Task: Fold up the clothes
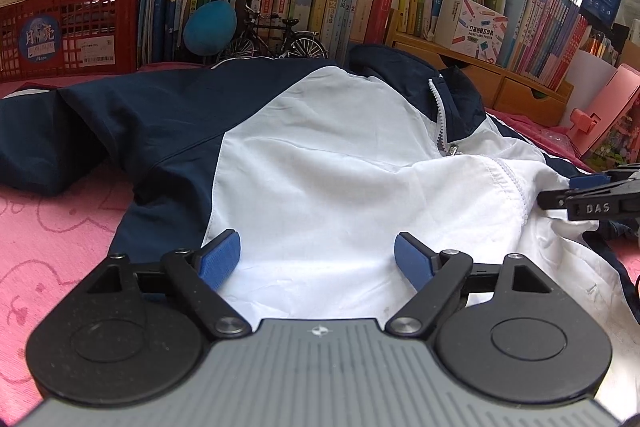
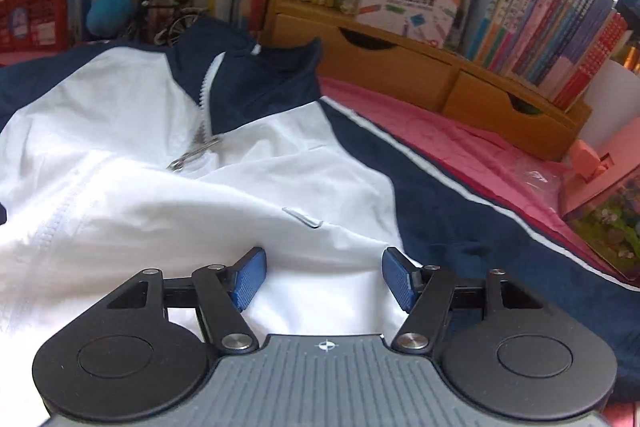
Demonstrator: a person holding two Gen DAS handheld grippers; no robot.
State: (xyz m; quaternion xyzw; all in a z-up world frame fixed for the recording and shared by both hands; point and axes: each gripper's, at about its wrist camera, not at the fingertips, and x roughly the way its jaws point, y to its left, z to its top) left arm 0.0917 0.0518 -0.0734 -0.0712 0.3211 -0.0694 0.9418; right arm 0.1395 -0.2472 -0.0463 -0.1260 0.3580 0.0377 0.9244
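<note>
Left tool (image 1: 316, 261) spread wide, right tool (image 2: 323, 277) spread, both empty over white-and-navy jacket (image 1: 320, 155)

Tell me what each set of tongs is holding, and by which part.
Nothing is held. The left tongs and the right tongs both stand open over the jacket, with no cloth pinched.

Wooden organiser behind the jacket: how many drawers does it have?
2 show. On the wooden organiser, one drawer sits beside the jacket's collar, the other drawer to its right, nearer the pink box. Its left end is hidden behind the collar.
</note>
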